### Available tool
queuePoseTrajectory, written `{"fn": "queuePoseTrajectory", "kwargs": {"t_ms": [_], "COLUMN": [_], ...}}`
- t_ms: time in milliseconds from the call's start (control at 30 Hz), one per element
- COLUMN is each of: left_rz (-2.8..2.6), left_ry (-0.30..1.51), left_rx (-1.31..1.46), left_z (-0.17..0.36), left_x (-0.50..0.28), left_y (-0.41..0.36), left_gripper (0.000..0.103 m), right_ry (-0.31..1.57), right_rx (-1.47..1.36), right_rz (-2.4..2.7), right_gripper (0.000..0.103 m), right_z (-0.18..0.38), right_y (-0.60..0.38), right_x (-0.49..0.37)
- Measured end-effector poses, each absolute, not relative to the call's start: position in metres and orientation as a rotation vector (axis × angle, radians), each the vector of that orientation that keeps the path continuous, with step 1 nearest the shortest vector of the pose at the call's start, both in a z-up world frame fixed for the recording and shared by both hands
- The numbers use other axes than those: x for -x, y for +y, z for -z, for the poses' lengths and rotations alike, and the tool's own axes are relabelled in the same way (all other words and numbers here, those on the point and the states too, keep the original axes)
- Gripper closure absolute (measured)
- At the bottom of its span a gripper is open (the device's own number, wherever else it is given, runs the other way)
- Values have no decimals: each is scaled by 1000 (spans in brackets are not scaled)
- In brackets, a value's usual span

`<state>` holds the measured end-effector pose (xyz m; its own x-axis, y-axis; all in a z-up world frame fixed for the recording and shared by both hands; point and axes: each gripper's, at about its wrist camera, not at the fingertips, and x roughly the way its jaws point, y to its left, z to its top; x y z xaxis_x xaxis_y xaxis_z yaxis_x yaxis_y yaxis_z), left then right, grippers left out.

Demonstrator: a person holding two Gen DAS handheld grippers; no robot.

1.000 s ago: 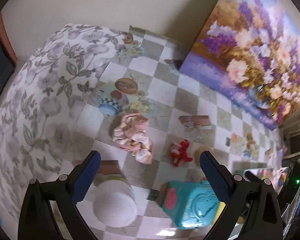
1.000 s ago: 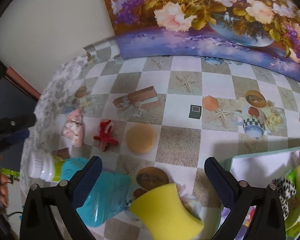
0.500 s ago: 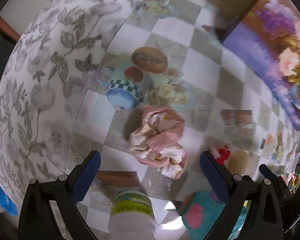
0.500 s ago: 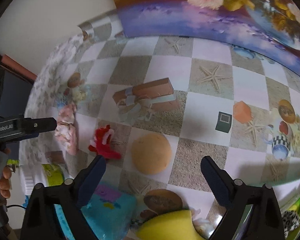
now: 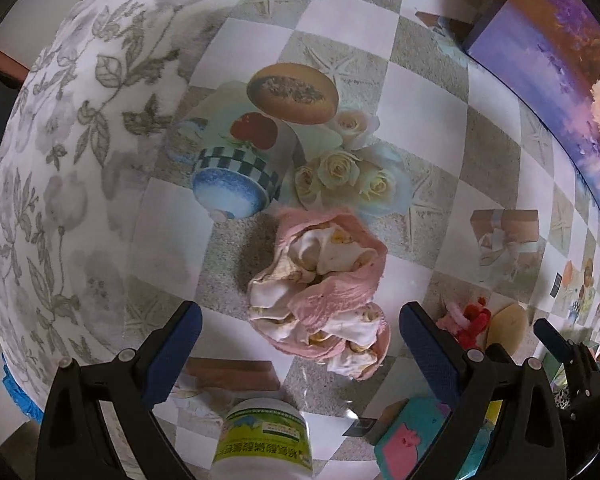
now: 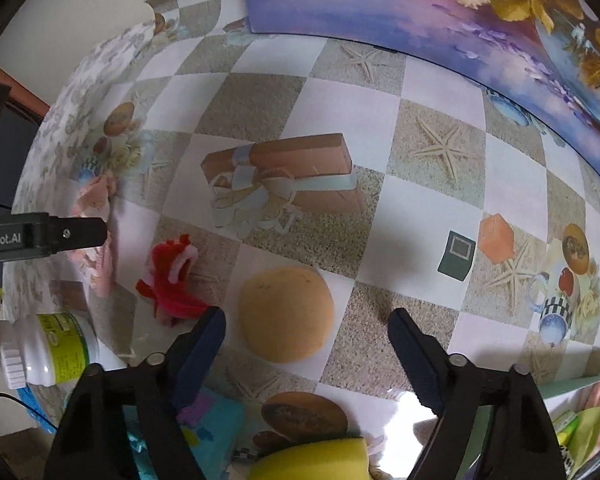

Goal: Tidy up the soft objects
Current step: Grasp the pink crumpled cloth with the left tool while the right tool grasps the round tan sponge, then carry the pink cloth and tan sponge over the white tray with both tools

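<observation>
A crumpled pink and cream cloth [image 5: 324, 284] lies on the checkered tablecloth. My left gripper [image 5: 296, 340] is open, its fingers on either side of the cloth's near end, just above it. A red fuzzy toy [image 5: 470, 320] [image 6: 172, 280] lies to the right of the cloth. A round tan sponge [image 6: 286, 314] lies on the table. My right gripper [image 6: 306, 336] is open and low over the sponge, which sits between the fingers. The left gripper's finger [image 6: 72, 234] shows over the cloth [image 6: 96, 216] in the right wrist view.
A white bottle with a green label [image 5: 262, 438] [image 6: 48, 352] lies near the front edge. A teal box [image 5: 420, 436] and a yellow sponge [image 6: 312, 460] sit at the front. A flower painting [image 6: 460, 12] leans at the back. A container with soft items [image 6: 580, 424] stands at the right.
Both grippers moved forward and down. The left one closed in on the pink cloth; the right one closed in on the tan sponge. Both stayed open.
</observation>
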<state>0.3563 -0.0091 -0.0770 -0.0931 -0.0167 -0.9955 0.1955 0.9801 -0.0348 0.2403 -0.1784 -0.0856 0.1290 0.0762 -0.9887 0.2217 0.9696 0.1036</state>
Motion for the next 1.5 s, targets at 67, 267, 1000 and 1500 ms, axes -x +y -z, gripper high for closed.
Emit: {"fn": "queuePoseTrajectory", "kwargs": {"t_ms": [67, 267, 1000, 1500], "left_rz": [187, 188, 235, 337], "left_ry": [1658, 1666, 1540, 1349], "left_rx": [-150, -144, -43, -115], "left_z": [80, 88, 55, -33], "left_x": [-355, -354, -335, -258], "left_y": [-17, -33, -9, -33], "left_gripper": [5, 27, 78, 78], "right_ry": [1447, 1445, 1408, 1272], "right_rx": [-256, -248, -300, -290], "right_rz": [100, 81, 55, 114], "right_gripper": [24, 38, 53, 53], "right_z": [88, 89, 60, -15], "right_y": [-177, -171, -191, -216], "right_x": [-243, -248, -223, -129]}}
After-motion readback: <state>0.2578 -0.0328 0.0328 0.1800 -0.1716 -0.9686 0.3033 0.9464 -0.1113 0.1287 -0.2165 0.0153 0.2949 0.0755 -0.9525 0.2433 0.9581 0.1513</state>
